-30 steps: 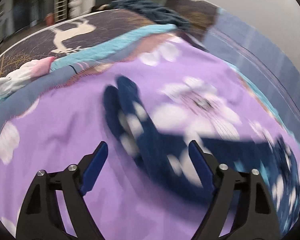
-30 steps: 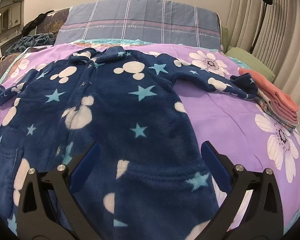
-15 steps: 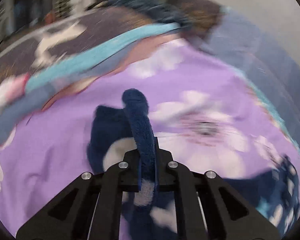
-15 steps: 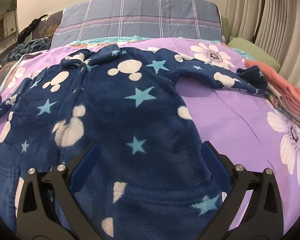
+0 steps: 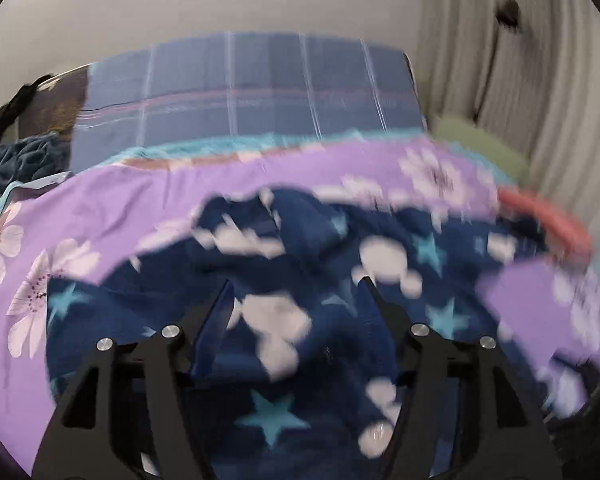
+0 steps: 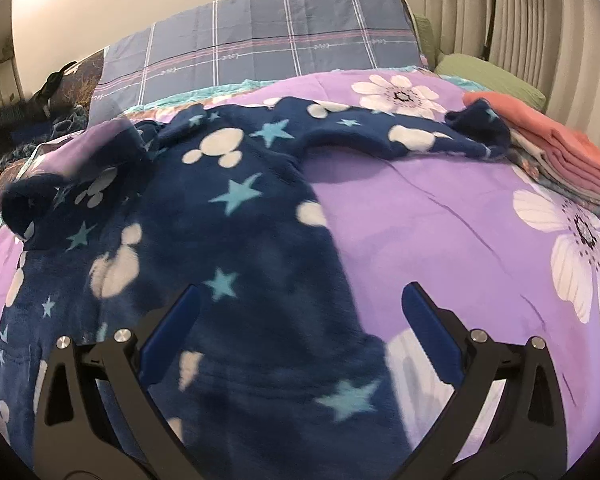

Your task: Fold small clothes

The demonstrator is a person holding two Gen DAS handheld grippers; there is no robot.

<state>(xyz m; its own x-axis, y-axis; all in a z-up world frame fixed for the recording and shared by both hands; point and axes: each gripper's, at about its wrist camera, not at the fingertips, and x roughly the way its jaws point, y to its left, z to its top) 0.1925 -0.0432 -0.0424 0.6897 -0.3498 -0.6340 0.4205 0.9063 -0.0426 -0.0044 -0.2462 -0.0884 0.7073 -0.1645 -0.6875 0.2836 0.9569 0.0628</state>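
- Fleece onesie, navy with stars and white blobs, spread on the purple bedspread, collar toward the far pillow.
- Left sleeve now folded inward, lying over the left chest; cuff bunched and rather rumpled.
- Left gripper above the garment's middle, jaws opening, nothing pinched between them as far as the blurred view shows.
- To finish this fold well: best to lift clear without dragging pile, then press the sleeve flat so the cuff stays inside the body's edge.
- Right gripper spread wide, empty, straddling the garment's right hem edge over fleece and bedspread.
- Right sleeve stretched out toward the stack of folded clothes at far right, cuff touching or just beside it; probably next to be brought in, taken near the cuff.
- Against half a second ago: left jaws then clamped on the cuff out at the left, sleeve stretched outward; now released over the chest. Right gripper shifted rightward, as wide as before.
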